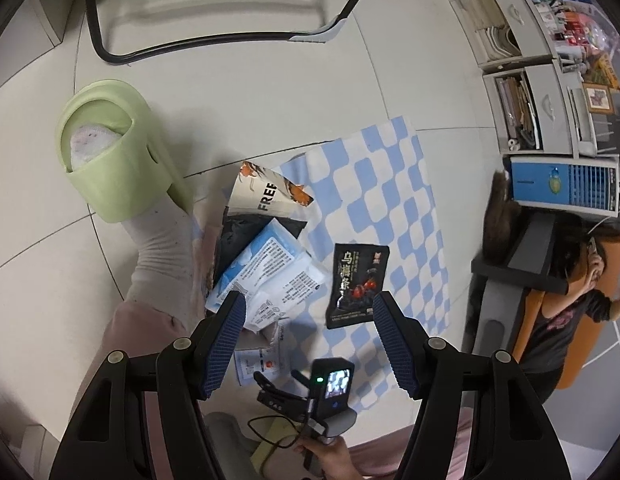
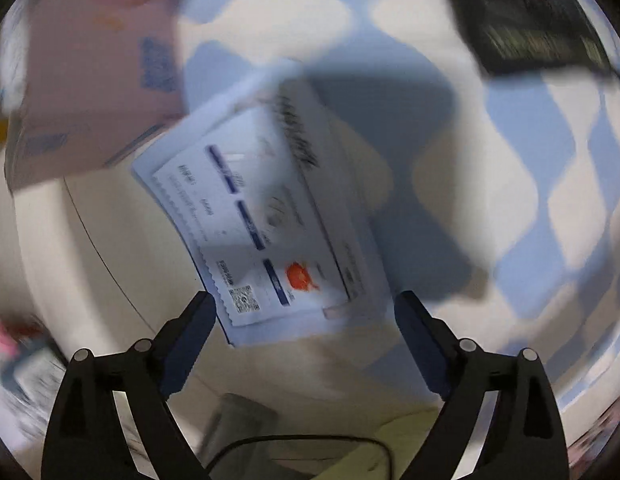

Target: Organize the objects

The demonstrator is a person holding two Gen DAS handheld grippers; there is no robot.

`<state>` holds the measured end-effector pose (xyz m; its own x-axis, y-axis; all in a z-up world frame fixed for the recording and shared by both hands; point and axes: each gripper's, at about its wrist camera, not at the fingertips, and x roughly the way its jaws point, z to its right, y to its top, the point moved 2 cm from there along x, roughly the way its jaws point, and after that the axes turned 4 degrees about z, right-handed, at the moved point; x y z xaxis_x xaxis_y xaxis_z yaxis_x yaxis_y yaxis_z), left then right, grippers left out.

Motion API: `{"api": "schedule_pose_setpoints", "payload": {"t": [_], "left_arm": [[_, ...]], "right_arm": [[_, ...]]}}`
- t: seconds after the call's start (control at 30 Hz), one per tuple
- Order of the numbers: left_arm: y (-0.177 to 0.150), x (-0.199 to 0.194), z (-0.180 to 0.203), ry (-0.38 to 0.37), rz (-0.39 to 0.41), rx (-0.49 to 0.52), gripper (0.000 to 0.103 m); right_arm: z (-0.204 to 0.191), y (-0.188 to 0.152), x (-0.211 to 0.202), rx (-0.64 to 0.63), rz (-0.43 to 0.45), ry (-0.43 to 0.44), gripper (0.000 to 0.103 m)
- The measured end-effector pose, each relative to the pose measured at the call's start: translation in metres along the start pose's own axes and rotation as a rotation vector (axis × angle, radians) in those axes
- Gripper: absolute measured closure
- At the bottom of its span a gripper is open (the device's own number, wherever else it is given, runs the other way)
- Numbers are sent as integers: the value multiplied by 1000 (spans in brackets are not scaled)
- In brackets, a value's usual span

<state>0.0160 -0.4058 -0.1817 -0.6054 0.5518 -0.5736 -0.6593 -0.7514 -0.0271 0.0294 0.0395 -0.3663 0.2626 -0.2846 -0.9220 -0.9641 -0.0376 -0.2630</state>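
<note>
Several packets lie on a blue-and-white checked cloth [image 1: 390, 184] on the floor. A black snack pouch [image 1: 356, 284] lies alone in the middle. To its left are a blue-and-white wipes pack [image 1: 266, 264], a black bag [image 1: 240, 236] and a white "FREE" bag [image 1: 266, 192]. My left gripper [image 1: 308, 304] is open, high above them. My right gripper [image 2: 304, 304] is open, low over a white-and-blue flat packet [image 2: 270, 232] at the cloth's edge; that view is blurred. The right gripper's body also shows in the left wrist view [image 1: 330, 388].
My foot in a green slipper [image 1: 118, 148] rests left of the pile. A chair base [image 1: 214, 8] stands behind. Drawer units [image 1: 542, 80], a blue appliance [image 1: 566, 184] and a seated person [image 1: 566, 304] are at the right. A pink packet [image 2: 94, 76] lies near the flat packet.
</note>
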Motion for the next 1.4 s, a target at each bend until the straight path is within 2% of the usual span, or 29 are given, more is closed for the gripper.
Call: {"api": "schedule_pose_setpoints", "payload": {"t": [0.03,0.07,0.2,0.3,0.37,0.4,0.43,0.47,0.53,0.6,0.63,0.77,0.8,0.87,0.93,0.97,1.0,1.03,1.07,1.17,1.23,1.3,1.4], "left_arm": [[1,0,1,-1,1,4,38],[1,-1,2,-2,4,5,38],[1,0,6,-14,4,10,38],[-2,2,6,-8,-3,21,38],[-4,4,3,2,-17,19,38],[-5,5,2,3,-24,13,38],[-4,6,0,3,-31,7,38],[-4,5,-1,-1,-30,-1,38],[-3,2,-2,-1,-22,-10,38],[-3,1,-3,-3,-17,-15,38],[-4,1,-4,-5,-21,-16,38],[-6,4,-4,5,-38,-12,38],[-6,4,-4,3,-38,-13,38],[-5,2,-3,-5,-34,-12,38],[-7,3,-2,-3,-35,-5,38],[-8,4,-3,1,-40,-1,38],[-8,5,-4,4,-47,0,38],[-9,6,-6,11,-56,-3,38],[-10,6,-7,14,-60,-6,38],[-7,3,-9,8,-50,-23,38],[-7,1,-8,0,-43,-28,38],[-9,3,-8,4,-52,-22,38],[-12,6,-9,19,-75,-15,38]], "right_arm": [[8,-3,-1,54,-7,15,12],[23,-9,-5,181,-12,69,12],[56,-19,-5,475,1,307,12],[66,-15,11,558,0,404,12],[68,-13,11,585,25,428,12],[67,-12,9,589,44,455,18],[66,-11,8,583,57,480,38],[65,-9,6,570,71,500,50],[63,-5,2,552,97,478,53],[62,-2,1,559,114,537,57],[62,-1,1,565,115,565,64],[49,-3,-2,564,128,738,65],[42,-4,-7,539,138,754,65],[30,-12,-19,485,132,726,64],[22,-5,-16,454,103,626,61],[25,-10,-20,419,104,561,49],[21,-8,-27,350,110,456,38],[18,-8,-32,296,123,397,19],[15,-6,-40,237,139,364,12],[-1,8,-54,54,156,327,8],[-15,23,-57,-110,157,297,8],[-29,35,-60,-285,182,220,8],[-55,43,-56,-541,161,176,8]]}}
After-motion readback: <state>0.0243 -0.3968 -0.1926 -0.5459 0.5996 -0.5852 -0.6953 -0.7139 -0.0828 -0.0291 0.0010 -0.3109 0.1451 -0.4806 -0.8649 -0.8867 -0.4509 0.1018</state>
